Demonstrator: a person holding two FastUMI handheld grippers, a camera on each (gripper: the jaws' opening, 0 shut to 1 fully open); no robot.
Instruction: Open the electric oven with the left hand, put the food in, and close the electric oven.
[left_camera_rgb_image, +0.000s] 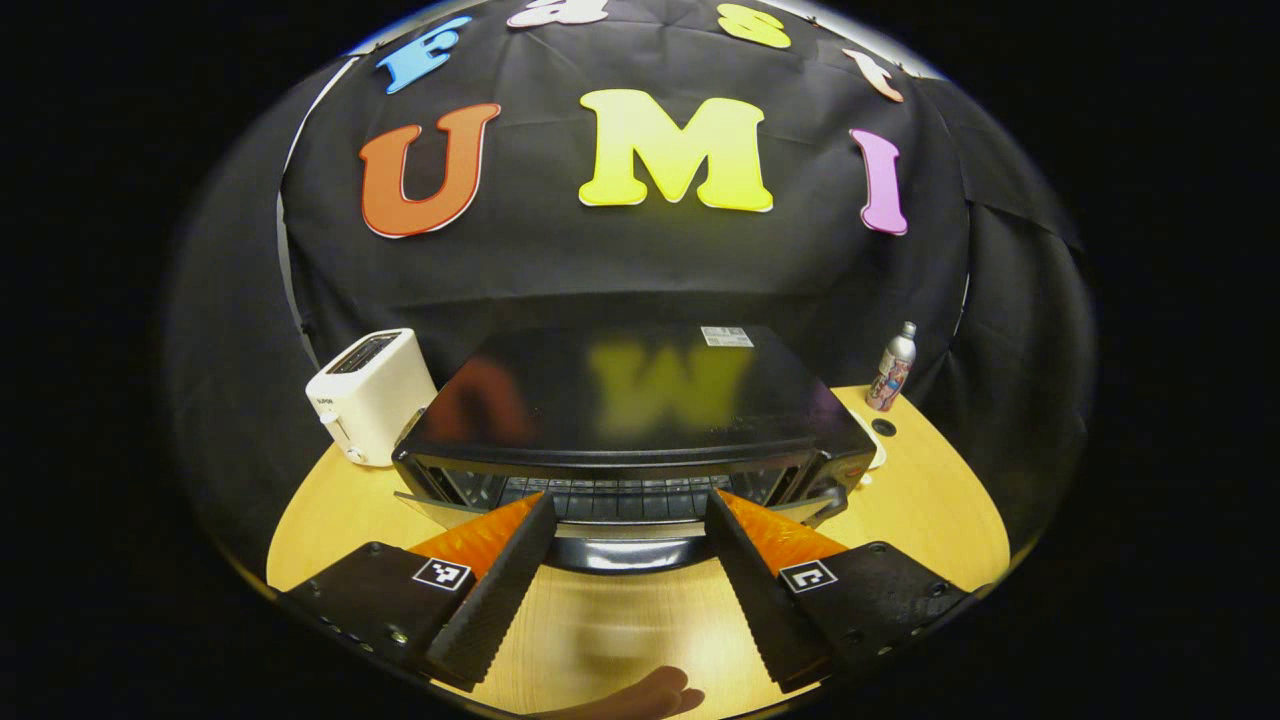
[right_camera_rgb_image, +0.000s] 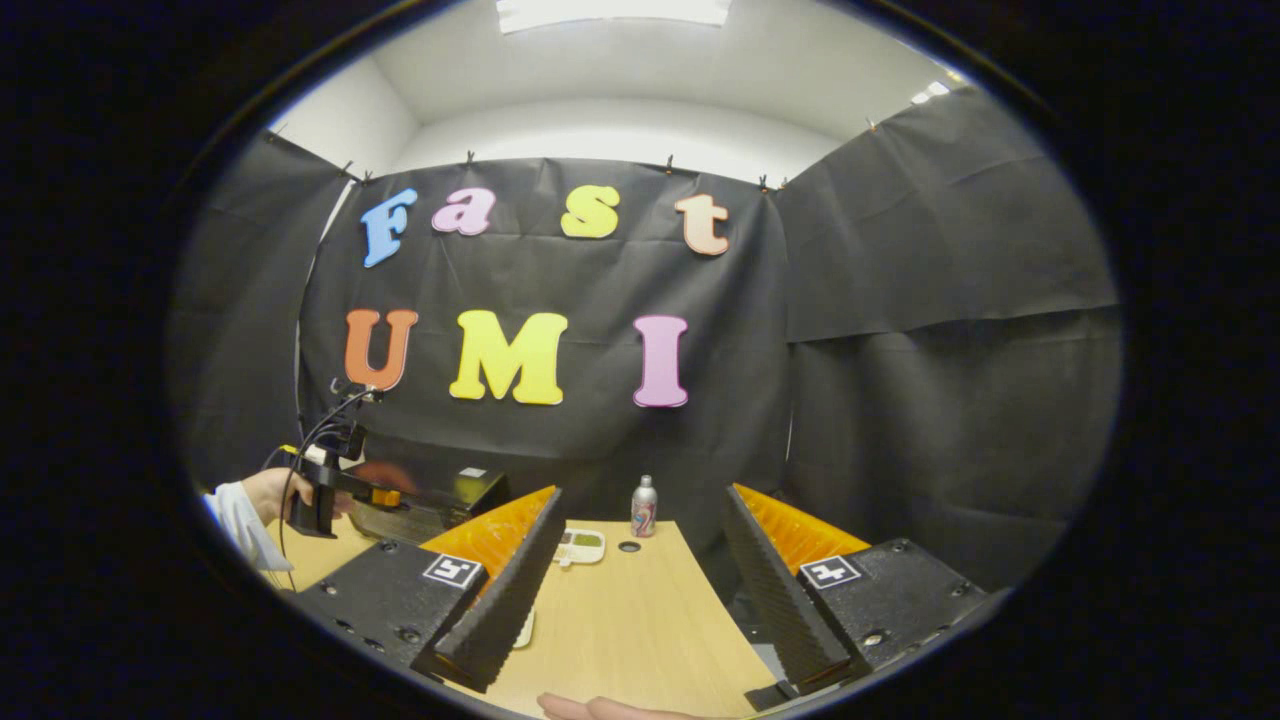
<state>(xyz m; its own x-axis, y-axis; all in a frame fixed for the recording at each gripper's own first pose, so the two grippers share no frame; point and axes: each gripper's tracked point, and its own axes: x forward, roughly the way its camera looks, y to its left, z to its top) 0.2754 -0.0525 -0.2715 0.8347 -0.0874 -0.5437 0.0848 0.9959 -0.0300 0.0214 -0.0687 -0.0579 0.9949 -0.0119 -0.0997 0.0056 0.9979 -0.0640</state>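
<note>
The black electric oven (left_camera_rgb_image: 640, 420) sits on the wooden table, its glossy top mirroring the wall. Its glass door (left_camera_rgb_image: 620, 500) hangs slightly ajar, the curved handle (left_camera_rgb_image: 625, 553) facing forward.

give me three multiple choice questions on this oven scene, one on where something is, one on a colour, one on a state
1. Where is the toaster relative to the oven in the left gripper view?
A. on top of it
B. beside it, on its left
C. inside it

2. What colour is the toaster?
A. white
B. red
C. green

3. How do the left gripper's fingers stand?
A. pressed together
B. spread apart
C. clamped on the bottle

Answers: 1 B, it stands on the table at the oven's left corner. 2 A, its body is white. 3 B, a wide gap shows, framing the oven's handle.
</note>
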